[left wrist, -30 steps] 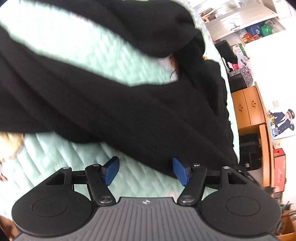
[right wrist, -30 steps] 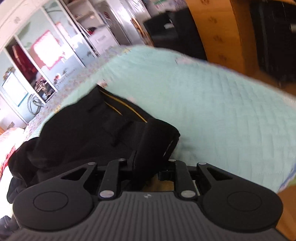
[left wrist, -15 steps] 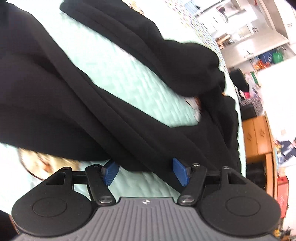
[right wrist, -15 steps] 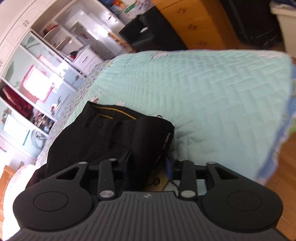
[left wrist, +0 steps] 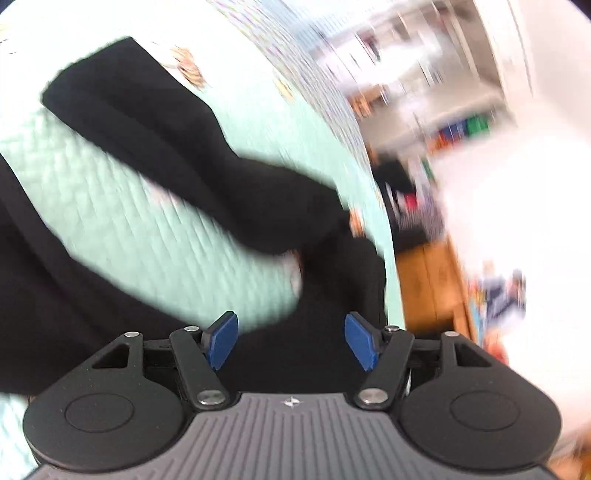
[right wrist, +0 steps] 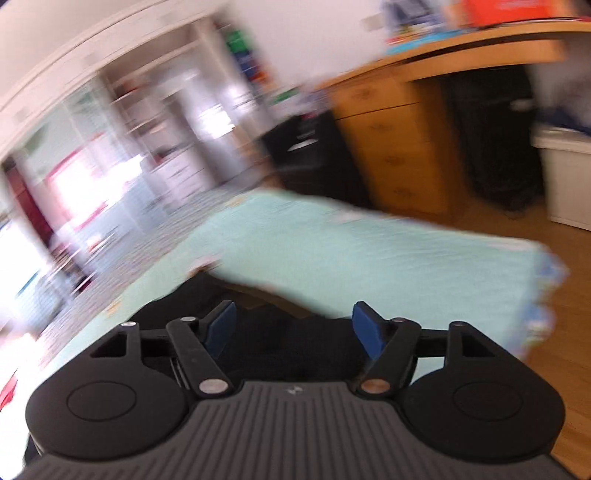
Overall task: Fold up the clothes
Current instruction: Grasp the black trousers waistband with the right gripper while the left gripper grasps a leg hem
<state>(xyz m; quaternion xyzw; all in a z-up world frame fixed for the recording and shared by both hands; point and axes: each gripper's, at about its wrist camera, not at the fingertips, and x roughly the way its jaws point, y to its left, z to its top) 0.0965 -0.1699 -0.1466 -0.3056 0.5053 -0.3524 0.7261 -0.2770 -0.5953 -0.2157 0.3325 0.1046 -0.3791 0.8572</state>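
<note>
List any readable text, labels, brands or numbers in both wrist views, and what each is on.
None readable.
Left claw body: a small embossed emblem, no letters.
Right claw body: the same emblem, no letters.
Poster on the wall, left wrist view: blurred, nothing legible.
Orange box on the wooden desk, right wrist view: any print is smeared by motion.
Black garment and green quilt: no text visible.

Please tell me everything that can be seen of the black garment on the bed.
The black garment is a soft, matte cloth, plain black as far as the blur allows. It lies spread on the mint quilted bedcover, with one long sleeve-like part running diagonally and another broad part along the lower left; bedcover shows between them. Both join near the bed's edge. The left gripper and the right gripper are open over it, gripping nothing.
</note>
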